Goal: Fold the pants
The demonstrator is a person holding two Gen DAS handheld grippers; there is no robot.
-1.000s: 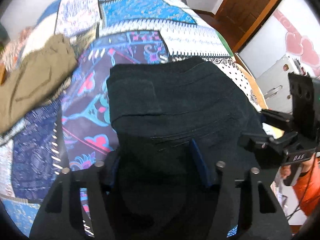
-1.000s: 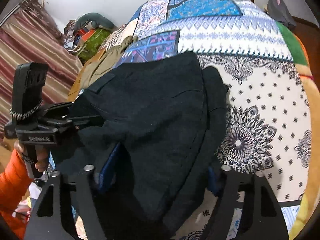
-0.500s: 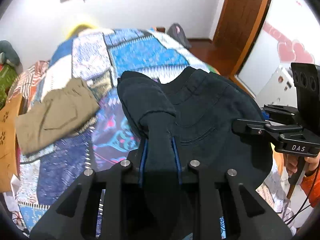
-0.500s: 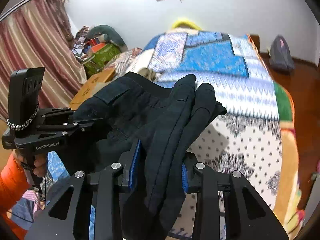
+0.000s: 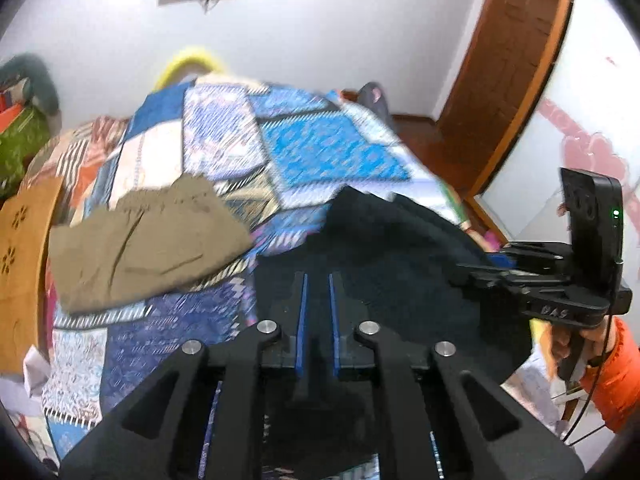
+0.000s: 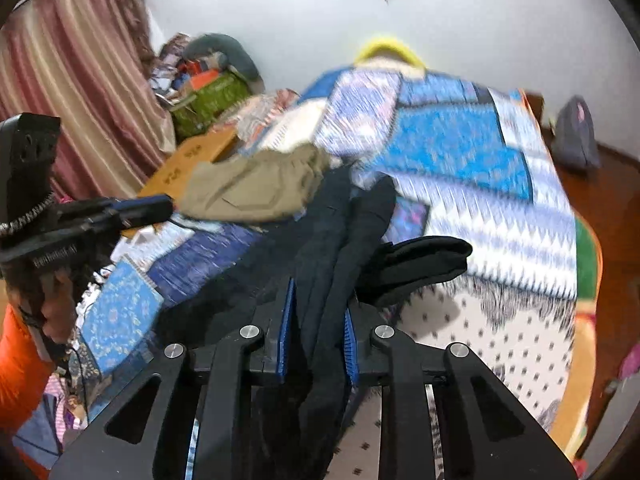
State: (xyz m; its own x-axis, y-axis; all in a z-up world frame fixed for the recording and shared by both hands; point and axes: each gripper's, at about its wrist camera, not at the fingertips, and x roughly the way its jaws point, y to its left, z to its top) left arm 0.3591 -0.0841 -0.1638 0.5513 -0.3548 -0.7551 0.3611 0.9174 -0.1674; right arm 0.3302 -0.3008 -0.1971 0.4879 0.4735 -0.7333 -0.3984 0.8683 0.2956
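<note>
Between the blue pads of my right gripper [image 6: 316, 328], low center of its frame, a thick bunch of the dark pants [image 6: 344, 240] is clamped. My left gripper [image 5: 317, 320] shows 2 pads nearly together; I cannot tell whether cloth sits between them, though the pants spread just beyond and right of them. Judging by this, the fold is midway: the pants are raised off the quilt [image 6: 460, 152], not yet laid flat. Olive trousers [image 5: 140, 240] lie folded at left.

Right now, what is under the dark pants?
The patchwork bedspread shows around the dark pants, which the right tool clamps. Whatever lies directly beneath them is covered. Khaki pants lie beyond.
</note>
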